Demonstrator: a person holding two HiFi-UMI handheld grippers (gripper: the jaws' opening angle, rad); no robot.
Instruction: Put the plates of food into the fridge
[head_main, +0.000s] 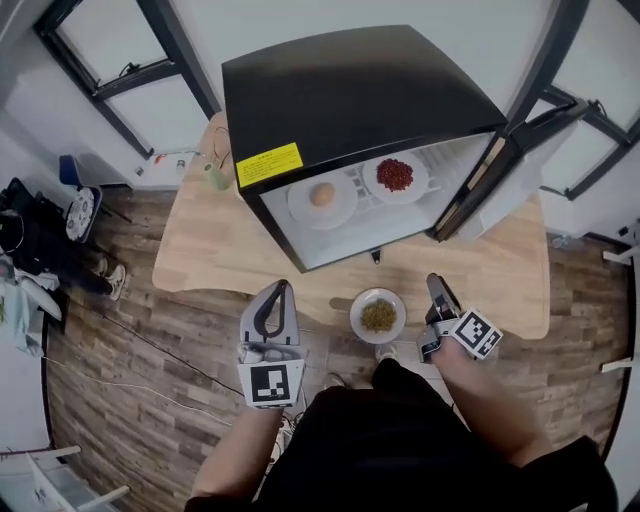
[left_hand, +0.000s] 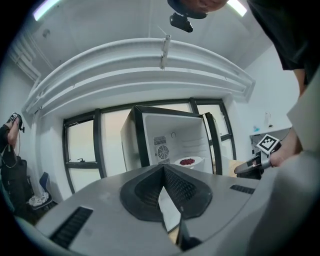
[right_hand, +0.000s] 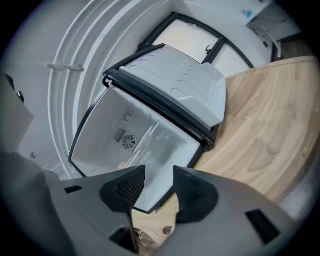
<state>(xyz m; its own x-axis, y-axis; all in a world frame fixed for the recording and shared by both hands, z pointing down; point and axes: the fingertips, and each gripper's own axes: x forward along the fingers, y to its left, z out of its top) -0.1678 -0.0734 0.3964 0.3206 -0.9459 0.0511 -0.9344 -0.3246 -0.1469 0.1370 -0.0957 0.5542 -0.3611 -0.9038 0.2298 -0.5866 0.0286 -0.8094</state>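
Fridge: a black box-shaped mini fridge (head_main: 350, 90) stands on a light wooden table (head_main: 205, 255); its white inside faces 6 o'clock in the head view, toward the person.
Door: the black fridge door (head_main: 520, 150) hangs swung out at 3 o'clock of the opening.
Plates inside: a white round plate with a tan round lump (head_main: 322, 198) and a white round plate of red food (head_main: 396, 176) lie flat on the shelf, side by side, the red one at 3 o'clock of the tan one.
Plate outside: a white round plate of greenish-brown food (head_main: 378, 315) lies flat, face up, near the table's front edge, at 6 o'clock of the opening. Being round, it shows no long axis.
Left gripper (head_main: 281, 288): its jaws are pressed together at the tips with nothing between them, and it points to 12 o'clock. The outside plate lies near it at 3 o'clock, apart.
Right gripper (head_main: 436, 283): its jaws stand a narrow gap apart, empty, aimed at the fridge interior. The outside plate lies near it at 8 o'clock, apart.
Hidden: neither gripper view shows the outside plate. The left gripper view shows only the red plate in the fridge, the tan one lying behind the jaws. The person's dark clothing cuts off the table's near edge at 6 o'clock.
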